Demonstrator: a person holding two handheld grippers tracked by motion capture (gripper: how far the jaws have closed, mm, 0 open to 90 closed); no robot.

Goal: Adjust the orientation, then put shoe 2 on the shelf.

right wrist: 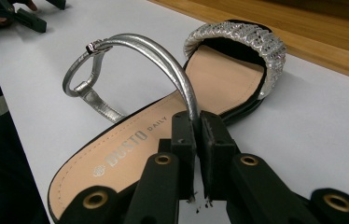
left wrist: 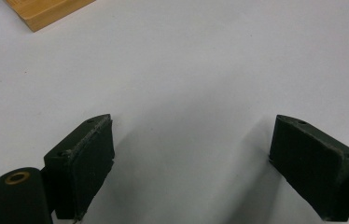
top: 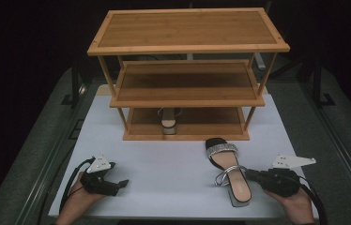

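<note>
A sandal (top: 228, 170) with a tan insole, a silver toe band and a silver ankle strap (right wrist: 163, 60) lies on the white table at the front right. My right gripper (top: 253, 176) is shut on that strap where it meets the sole, its jaws pinching the strap (right wrist: 197, 128). A second sandal (top: 169, 121) stands on the bottom shelf of the wooden rack (top: 187, 75). At the front left my left gripper (top: 117, 183) rests low over the table, jaws wide apart and empty (left wrist: 191, 158).
The three-tier bamboo rack stands at the back of the white table (top: 164, 164); its middle and top shelves hold nothing. A corner of the rack's base (left wrist: 46, 11) shows in the left gripper view. Dark floor surrounds the table.
</note>
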